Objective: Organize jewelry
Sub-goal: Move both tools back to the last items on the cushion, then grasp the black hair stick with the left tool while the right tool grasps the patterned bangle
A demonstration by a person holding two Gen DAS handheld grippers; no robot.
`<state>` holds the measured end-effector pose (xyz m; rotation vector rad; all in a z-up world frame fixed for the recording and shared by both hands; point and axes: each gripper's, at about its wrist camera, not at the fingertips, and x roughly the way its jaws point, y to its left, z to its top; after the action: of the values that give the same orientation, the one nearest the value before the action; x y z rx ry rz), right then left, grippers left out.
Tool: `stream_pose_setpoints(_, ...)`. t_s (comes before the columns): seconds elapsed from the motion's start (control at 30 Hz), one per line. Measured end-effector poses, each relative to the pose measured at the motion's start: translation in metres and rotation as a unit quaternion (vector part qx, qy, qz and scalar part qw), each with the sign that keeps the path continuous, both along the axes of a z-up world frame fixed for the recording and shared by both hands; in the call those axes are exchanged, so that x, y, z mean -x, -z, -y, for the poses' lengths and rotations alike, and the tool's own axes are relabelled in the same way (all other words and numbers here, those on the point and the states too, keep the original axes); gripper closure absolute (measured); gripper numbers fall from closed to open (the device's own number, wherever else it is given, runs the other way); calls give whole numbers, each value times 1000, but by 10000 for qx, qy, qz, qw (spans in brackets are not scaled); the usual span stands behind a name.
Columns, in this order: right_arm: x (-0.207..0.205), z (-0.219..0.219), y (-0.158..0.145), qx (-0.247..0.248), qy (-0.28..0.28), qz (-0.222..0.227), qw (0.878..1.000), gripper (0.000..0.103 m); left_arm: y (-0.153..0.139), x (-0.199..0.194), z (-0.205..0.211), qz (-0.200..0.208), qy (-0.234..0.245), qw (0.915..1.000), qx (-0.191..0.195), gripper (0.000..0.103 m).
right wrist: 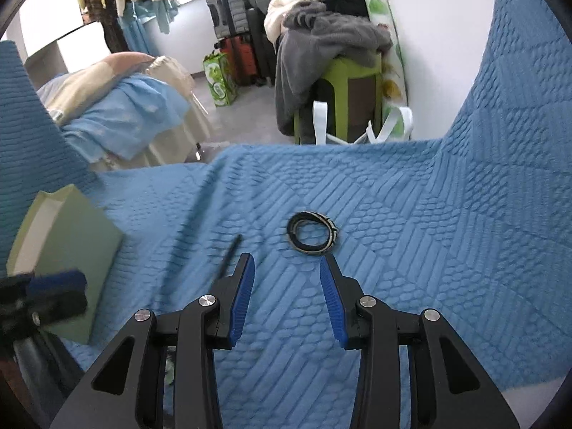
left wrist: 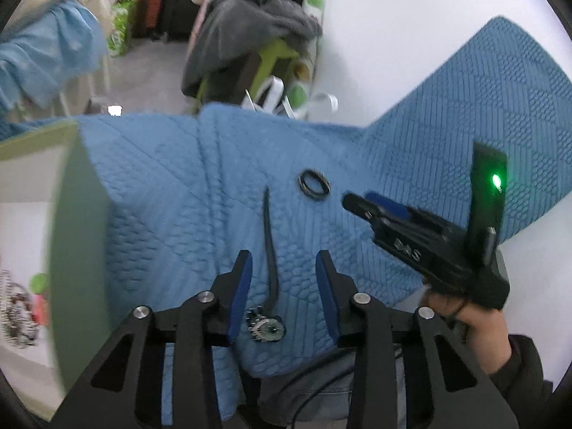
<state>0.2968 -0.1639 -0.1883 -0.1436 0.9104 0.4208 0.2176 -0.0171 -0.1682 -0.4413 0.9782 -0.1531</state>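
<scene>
Two grippers hung over a blue quilted bedspread [right wrist: 411, 221], and the black bangle [right wrist: 312, 232] lying flat on it serves as the landmark. From the right wrist view, the right gripper [right wrist: 287, 271] had its blue-padded jaws parted with nothing between them; the right-hand fingertip [right wrist: 323, 262] sat just short of the bangle's near rim, whether touching could not be told. From the left wrist view, the same bangle [left wrist: 314, 185] lay beyond the left gripper [left wrist: 284, 266], whose jaws also stood apart, clamping nothing. A dark cord [left wrist: 270, 246] ran from near the bangle's left side back toward the camera, passing between those jaws without the pads pressing it, and ended at a round jewelled pendant [left wrist: 266, 329] low between the fingers. A pale green box [left wrist: 80, 236] stood well to the left of the bangle, with tangled beaded jewelry [left wrist: 16, 311] showing inside it. To the bangle's right, the right gripper [left wrist: 352, 203] pointed at it, held by a hand [left wrist: 461, 318] in a dark sleeve.
</scene>
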Motion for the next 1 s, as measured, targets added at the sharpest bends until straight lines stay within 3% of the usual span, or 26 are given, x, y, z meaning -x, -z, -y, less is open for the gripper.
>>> stream_pose_setpoints(0.2, -29, -4, 28, 284, -29, -175, 9994, 63, 39, -19, 19, -405, 248, 9989, -50, 78)
stream_pose_setpoints(0.5, -51, -5, 45, 418, -105, -182, 9989, 60, 57, -24, 37, -545, 565, 9953, -565, 78)
stream_pose_setpoints(0.7, -53, -16, 50, 457, -394, -202, 9980, 61, 68, -22, 49, -582, 708, 9917, -903, 91)
stream_pose_setpoints(0.87, -43, -28, 48, 606, -647, -79, 9960, 93, 70, -23, 51, -555, 608, 9922, -940, 95)
stream_pose_setpoints(1.0, -38, -26, 44, 591, -556, -97, 9967, 94, 65, -25, 47, -509, 527, 9930, -929, 96)
